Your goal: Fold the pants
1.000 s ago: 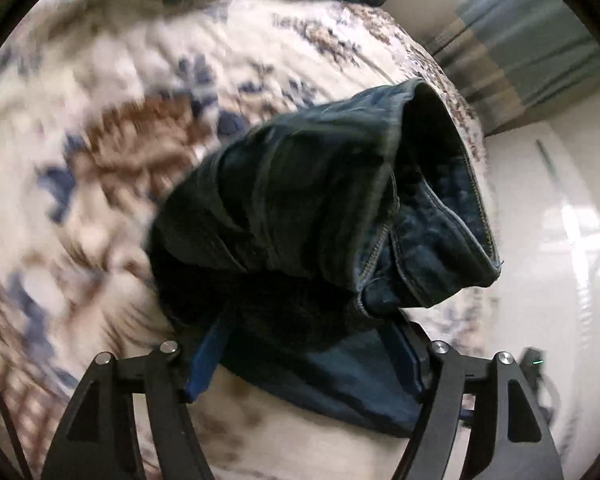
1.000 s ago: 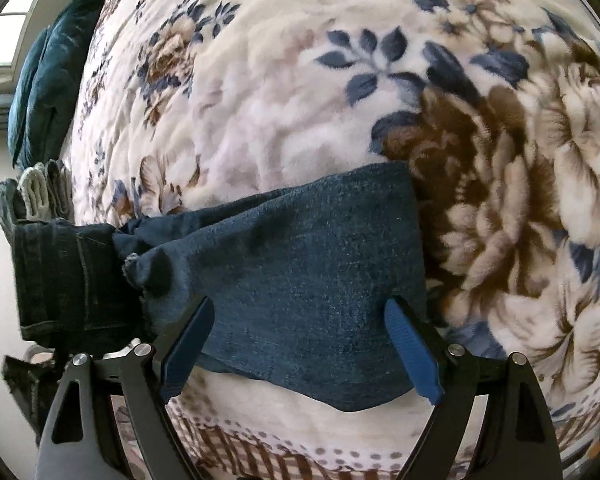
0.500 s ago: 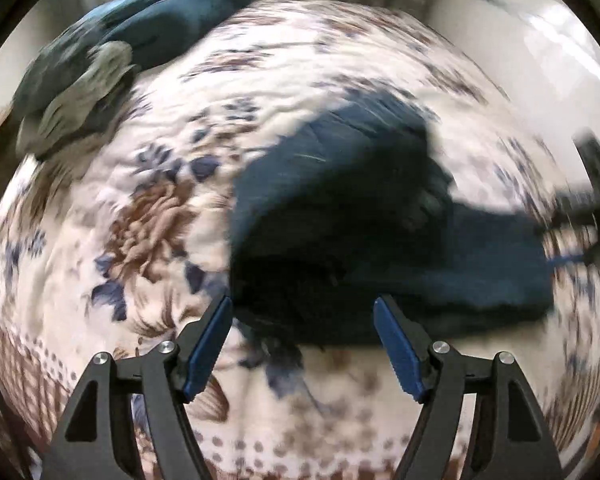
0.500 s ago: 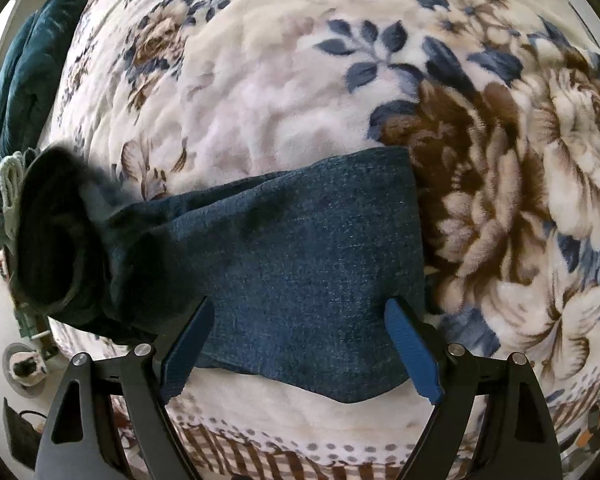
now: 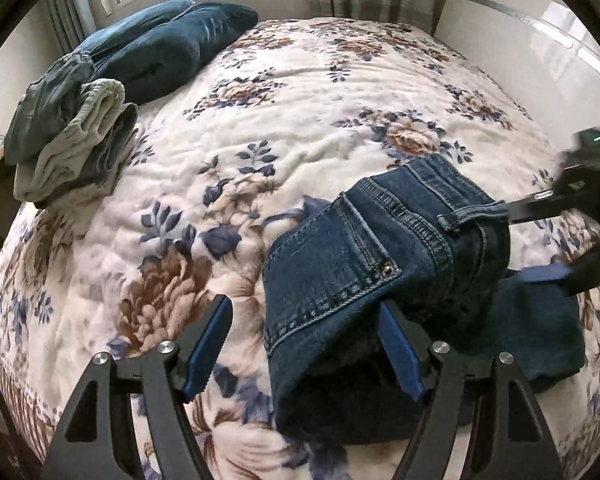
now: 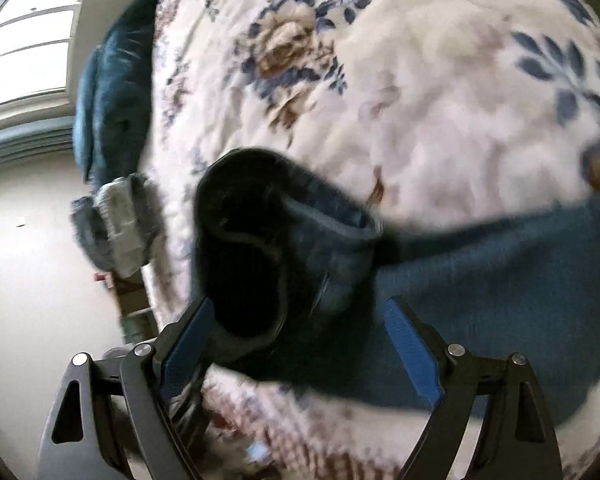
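I have the jeans (image 5: 384, 264) lying on the floral bedspread (image 5: 300, 112), near the bed's front edge. Through the left camera, my left claw (image 5: 304, 340) stands well open with nothing gripped: the folded waistband end, with its pocket and rivet, lies between the blue pads, and the right pad (image 5: 400, 356) sits at or under the denim's edge; I cannot tell whether it touches. The left pad is clear of the cloth, over bare bedspread. My right claw (image 5: 540, 240) shows at the far right of that view, blurred, at the waistband's belt loop. Through the right camera, the right claw (image 6: 296, 344) is spread wide, with the dark open waistband (image 6: 252, 248) between its fingers; the picture is too blurred to judge contact. Folded clothes (image 5: 68, 140) and teal pillows (image 5: 160, 44) sit at the far left corner.
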### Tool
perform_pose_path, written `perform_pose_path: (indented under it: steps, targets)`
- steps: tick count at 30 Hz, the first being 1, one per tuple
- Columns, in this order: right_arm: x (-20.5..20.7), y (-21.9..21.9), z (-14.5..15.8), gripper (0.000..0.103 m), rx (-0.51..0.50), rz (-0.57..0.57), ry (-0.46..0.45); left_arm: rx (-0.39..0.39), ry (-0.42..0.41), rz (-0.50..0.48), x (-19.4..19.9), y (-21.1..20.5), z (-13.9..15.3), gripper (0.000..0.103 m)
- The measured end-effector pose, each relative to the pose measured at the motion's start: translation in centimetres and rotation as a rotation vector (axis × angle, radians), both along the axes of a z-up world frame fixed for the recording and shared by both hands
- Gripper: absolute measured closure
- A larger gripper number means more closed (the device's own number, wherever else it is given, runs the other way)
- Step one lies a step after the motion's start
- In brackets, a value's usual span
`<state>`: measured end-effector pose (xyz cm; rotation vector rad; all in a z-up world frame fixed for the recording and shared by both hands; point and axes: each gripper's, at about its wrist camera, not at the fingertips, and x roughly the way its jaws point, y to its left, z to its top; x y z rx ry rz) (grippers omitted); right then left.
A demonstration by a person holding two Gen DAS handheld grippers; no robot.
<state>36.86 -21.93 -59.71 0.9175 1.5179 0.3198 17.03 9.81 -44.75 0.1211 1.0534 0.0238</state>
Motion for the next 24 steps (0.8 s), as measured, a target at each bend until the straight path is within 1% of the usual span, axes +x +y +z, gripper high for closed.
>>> perform_pose_path:
  steps: [1, 2, 3, 4, 5, 6, 7, 9, 10, 11, 12, 13, 14, 16, 18, 19, 20, 21, 22, 24]
  targets:
    - [0.6, 0.3, -1.2, 0.014, 0.008, -0.005, 0.024, 0.003, 0.002, -0.001, 0.1, -0.2, -0.1, 0.031]
    - [1.1, 0.7, -2.8, 0.020, 0.063, -0.018, 0.051, 0.001, 0.003, -0.005, 0.1, -0.3, -0.2, 0.031]
    - [1.3, 1.1, -3.9, 0.040, 0.073, -0.027, 0.077, 0.004, 0.008, -0.010, 0.2, -0.6, -0.3, 0.031]
    - [1.3, 1.4, -4.5, 0.054, 0.036, -0.035, 0.092, 0.008, 0.008, -0.011, 0.3, -0.8, -0.4, 0.031]
    - [1.2, 1.6, -4.7, 0.084, 0.007, -0.036, 0.087, 0.003, 0.005, -0.015, 0.3, -0.9, -0.3, 0.031]
    - [0.9, 1.7, -4.3, 0.085, -0.019, -0.039, 0.072, -0.006, 0.007, -0.021, 0.4, -1.0, -0.3, 0.031]
    - [0.5, 1.6, -3.4, 0.086, -0.014, -0.051, 0.040, -0.007, 0.008, -0.023, 0.4, -1.1, -0.2, 0.031]
    - [-0.8, 1.3, -0.4, 0.088, 0.005, -0.058, -0.039, -0.021, 0.004, -0.030, 0.1, -1.2, 0.2, 0.031]
    - [-1.7, 1.1, 1.0, 0.088, 0.019, -0.066, -0.061, -0.028, 0.005, -0.032, 0.0, -1.2, 0.4, 0.031]
    - [-2.9, 0.9, 2.4, 0.094, 0.036, -0.070, -0.081, -0.033, 0.009, -0.036, 0.0, -1.2, 0.4, 0.031]
    - [-4.0, 0.9, 3.3, 0.102, 0.026, -0.057, -0.091, -0.044, 0.016, -0.047, -0.1, -1.4, 0.4, 0.031]
    - [-5.1, 0.9, 3.7, 0.102, 0.004, -0.046, -0.085, -0.044, 0.022, -0.056, -0.1, -1.6, 0.2, 0.031]
    - [-5.7, 0.9, 3.4, 0.102, 0.010, -0.029, -0.067, -0.040, 0.028, -0.063, 0.0, -1.8, 0.1, 0.031]
    - [-7.0, 1.0, 0.9, 0.102, 0.003, 0.003, 0.021, -0.022, 0.028, -0.067, 0.2, -2.3, -0.1, 0.031]
    - [-7.4, 0.2, -1.1, 0.097, 0.072, -0.033, 0.069, 0.003, 0.033, -0.055, 0.6, -2.6, -0.1, 0.031]
    - [-7.3, 0.1, -1.7, 0.091, 0.101, -0.040, 0.087, 0.023, 0.032, -0.041, 0.7, -2.7, -0.1, 0.031]
    - [-6.9, 0.0, -1.9, 0.061, 0.113, -0.048, 0.082, 0.034, 0.039, -0.026, 1.0, -2.7, -0.1, 0.031]
    - [-6.3, 0.1, -1.4, 0.022, 0.114, -0.059, 0.038, 0.035, 0.050, -0.015, 1.3, -2.7, -0.2, 0.031]
    - [-5.5, 0.2, -0.5, 0.011, 0.119, -0.062, -0.024, 0.042, 0.064, 0.002, 1.5, -2.6, -0.3, 0.031]
    - [-4.2, 0.8, 0.8, 0.010, 0.124, -0.038, -0.089, 0.026, 0.084, 0.026, 1.8, -2.3, -0.5, 0.031]
